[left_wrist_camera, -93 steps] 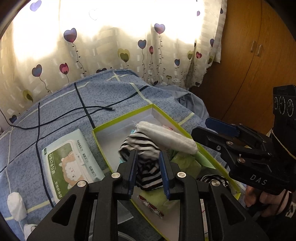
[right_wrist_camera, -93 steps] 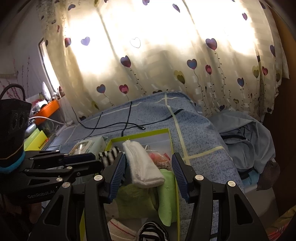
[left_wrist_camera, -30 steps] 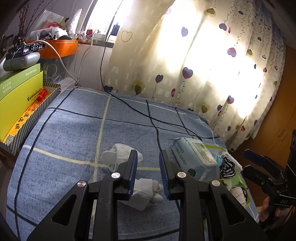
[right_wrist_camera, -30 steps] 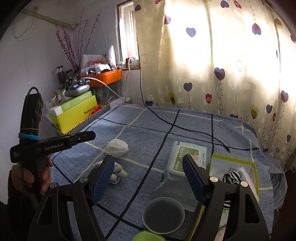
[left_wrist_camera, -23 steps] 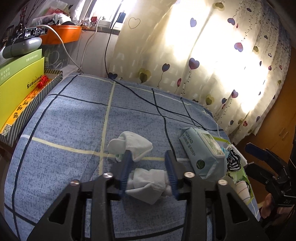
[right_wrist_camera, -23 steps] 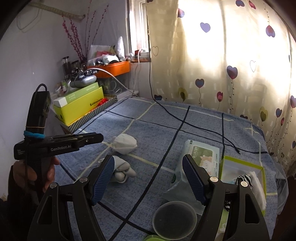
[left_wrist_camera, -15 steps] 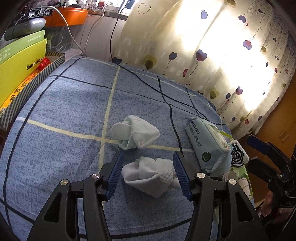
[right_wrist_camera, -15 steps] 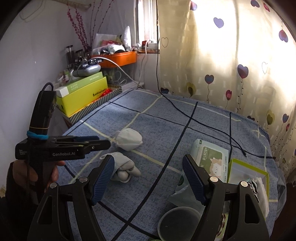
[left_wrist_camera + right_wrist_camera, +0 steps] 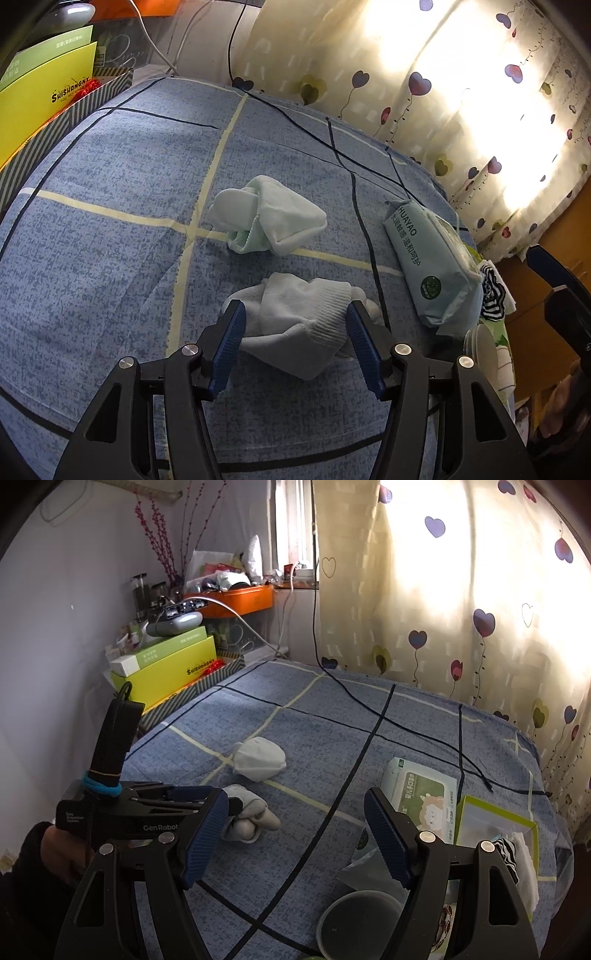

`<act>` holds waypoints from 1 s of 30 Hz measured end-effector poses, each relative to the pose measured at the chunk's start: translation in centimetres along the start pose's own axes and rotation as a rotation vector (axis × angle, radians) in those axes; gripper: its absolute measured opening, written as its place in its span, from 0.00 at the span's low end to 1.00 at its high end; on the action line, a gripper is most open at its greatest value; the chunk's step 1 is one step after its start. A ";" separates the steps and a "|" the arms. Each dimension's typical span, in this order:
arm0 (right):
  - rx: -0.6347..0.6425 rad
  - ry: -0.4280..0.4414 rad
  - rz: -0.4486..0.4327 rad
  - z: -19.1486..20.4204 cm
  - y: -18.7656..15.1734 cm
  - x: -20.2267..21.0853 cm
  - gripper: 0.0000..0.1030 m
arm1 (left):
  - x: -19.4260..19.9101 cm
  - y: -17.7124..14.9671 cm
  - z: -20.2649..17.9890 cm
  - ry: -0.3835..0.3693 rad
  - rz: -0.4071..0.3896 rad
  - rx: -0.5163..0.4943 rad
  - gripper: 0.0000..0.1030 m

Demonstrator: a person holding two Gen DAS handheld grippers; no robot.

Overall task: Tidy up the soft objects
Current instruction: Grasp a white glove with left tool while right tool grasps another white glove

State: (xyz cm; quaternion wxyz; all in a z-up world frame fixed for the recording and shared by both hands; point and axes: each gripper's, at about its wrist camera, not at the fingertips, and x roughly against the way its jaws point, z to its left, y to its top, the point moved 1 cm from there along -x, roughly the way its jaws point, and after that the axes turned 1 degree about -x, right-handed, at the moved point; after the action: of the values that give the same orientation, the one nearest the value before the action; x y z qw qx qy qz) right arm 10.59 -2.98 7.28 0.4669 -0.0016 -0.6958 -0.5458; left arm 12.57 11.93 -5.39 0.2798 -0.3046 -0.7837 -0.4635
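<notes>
My left gripper (image 9: 295,325) is spread wide around the grey-white sock bundle (image 9: 306,321) lying on the blue checked bedspread (image 9: 110,258), a blue pad (image 9: 231,341) at each side of it, though I cannot tell whether they touch the fabric. A second, pale green sock bundle (image 9: 266,221) sits just beyond it (a pack of wet wipes (image 9: 428,266) lies off to the right). My right gripper (image 9: 293,840) hangs wide apart and holds nothing, above the bedspread near a green-rimmed box (image 9: 495,823) with a striped cloth (image 9: 508,853) in it.

Both wrist views face the bed (image 9: 110,206) (left nearer), sharing the socks (image 9: 303,317).
</notes>
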 end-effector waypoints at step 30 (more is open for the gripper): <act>0.028 0.099 0.221 1.9 5.1 -10.0 0.73 | 5.1 0.8 2.9 0.066 -0.174 0.100 0.20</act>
State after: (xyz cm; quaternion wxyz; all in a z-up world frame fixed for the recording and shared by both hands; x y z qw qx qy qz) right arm 17.59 5.61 4.66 0.5581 -0.0449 -0.6748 -0.4807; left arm 9.38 15.91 -2.49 0.2790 -0.2055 -0.8198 -0.4559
